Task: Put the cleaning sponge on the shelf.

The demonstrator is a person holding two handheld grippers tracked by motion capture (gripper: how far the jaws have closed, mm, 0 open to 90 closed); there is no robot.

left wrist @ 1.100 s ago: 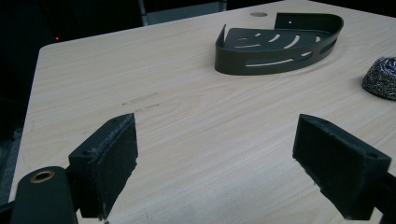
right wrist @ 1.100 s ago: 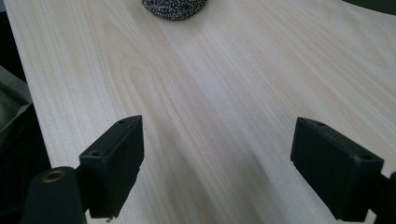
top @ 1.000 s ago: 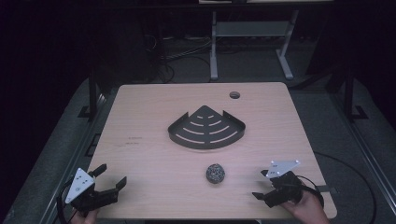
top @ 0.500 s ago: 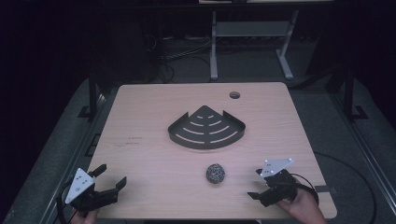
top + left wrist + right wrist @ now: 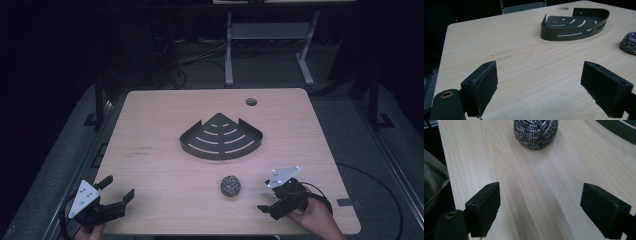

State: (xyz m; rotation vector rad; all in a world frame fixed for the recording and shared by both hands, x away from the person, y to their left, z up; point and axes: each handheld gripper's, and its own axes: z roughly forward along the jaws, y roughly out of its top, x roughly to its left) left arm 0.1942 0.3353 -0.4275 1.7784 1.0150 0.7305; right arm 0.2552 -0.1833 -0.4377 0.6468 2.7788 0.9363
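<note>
Right gripper [image 5: 267, 196] jaws wide, just been opening, nothing between them, just right of scrubber [image 5: 230, 186]. Left gripper [image 5: 117, 188] wide too, well left of scrubber at table [image 5: 165, 165] near edge. Bare wood between scrubber and rack [image 5: 221, 137].

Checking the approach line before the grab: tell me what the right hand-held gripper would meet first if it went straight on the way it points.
Most likely the round steel-wool scouring ball, lying straight ahead of the right hand-held gripper with bare light wooden table between; its jaws stand open and empty.
</note>
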